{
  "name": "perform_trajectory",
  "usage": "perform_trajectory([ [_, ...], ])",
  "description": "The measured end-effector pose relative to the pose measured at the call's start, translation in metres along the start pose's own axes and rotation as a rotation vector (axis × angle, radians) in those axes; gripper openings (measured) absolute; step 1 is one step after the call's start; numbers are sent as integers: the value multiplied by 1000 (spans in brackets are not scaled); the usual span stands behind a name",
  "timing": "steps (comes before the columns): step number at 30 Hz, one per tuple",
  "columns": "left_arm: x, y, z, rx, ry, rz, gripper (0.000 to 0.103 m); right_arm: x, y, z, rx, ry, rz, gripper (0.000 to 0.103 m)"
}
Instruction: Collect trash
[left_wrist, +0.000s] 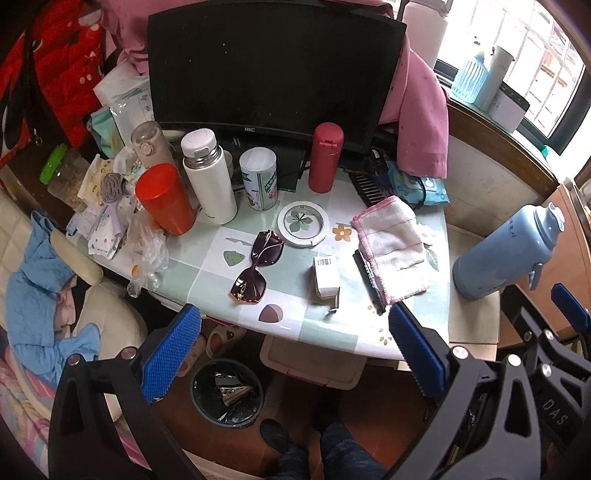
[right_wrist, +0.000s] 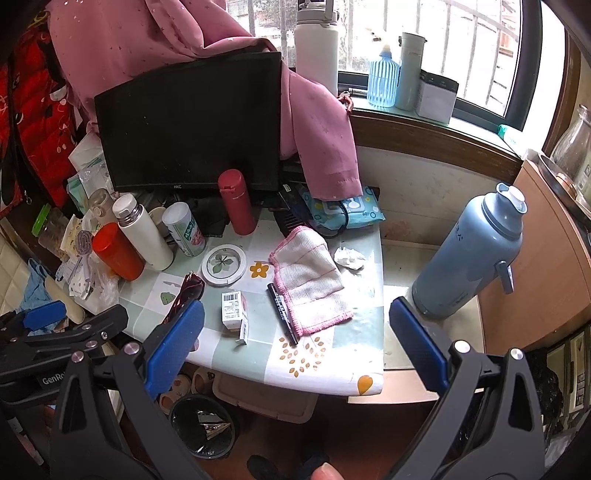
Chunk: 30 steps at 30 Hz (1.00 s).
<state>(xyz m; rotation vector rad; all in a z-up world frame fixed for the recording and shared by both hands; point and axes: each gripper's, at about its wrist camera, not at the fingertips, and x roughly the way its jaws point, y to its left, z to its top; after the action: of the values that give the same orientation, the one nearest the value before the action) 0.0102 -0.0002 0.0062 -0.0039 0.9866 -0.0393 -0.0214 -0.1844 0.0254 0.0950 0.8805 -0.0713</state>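
Note:
A crumpled white tissue (right_wrist: 349, 257) lies on the table's right side beside a pink-edged cloth (right_wrist: 309, 282). A small opened white box (left_wrist: 326, 277) lies near the table's front; it also shows in the right wrist view (right_wrist: 234, 309). Clear plastic wrap (left_wrist: 149, 254) sits at the table's left edge. A dark bin (left_wrist: 227, 392) with scraps inside stands on the floor under the table; it shows in the right wrist view too (right_wrist: 204, 426). My left gripper (left_wrist: 291, 354) and right gripper (right_wrist: 295, 347) are open and empty, held in front of the table above the floor.
The table (left_wrist: 207, 258) holds a black monitor (left_wrist: 273, 70), red cup (left_wrist: 164, 199), white flask (left_wrist: 208, 177), red bottle (left_wrist: 325, 157), tin (left_wrist: 258, 179), sunglasses (left_wrist: 258, 266), round mirror (left_wrist: 303, 223) and black marker (right_wrist: 282, 314). A blue thermos (right_wrist: 469, 254) stands at the right. A chair (left_wrist: 92, 280) stands at the left.

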Motion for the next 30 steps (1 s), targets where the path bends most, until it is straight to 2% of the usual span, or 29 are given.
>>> perform_trajectory([
  [6,-1,0,1,4,-14,32,99,0,0,0,-2,1,-1,99],
  [17,3,-1,1,-22,22,12,99,1,0,2,-5,3,-3,99],
  [30,8,4,0,-40,24,17,99,3,1,1,-6,8,6,99],
])
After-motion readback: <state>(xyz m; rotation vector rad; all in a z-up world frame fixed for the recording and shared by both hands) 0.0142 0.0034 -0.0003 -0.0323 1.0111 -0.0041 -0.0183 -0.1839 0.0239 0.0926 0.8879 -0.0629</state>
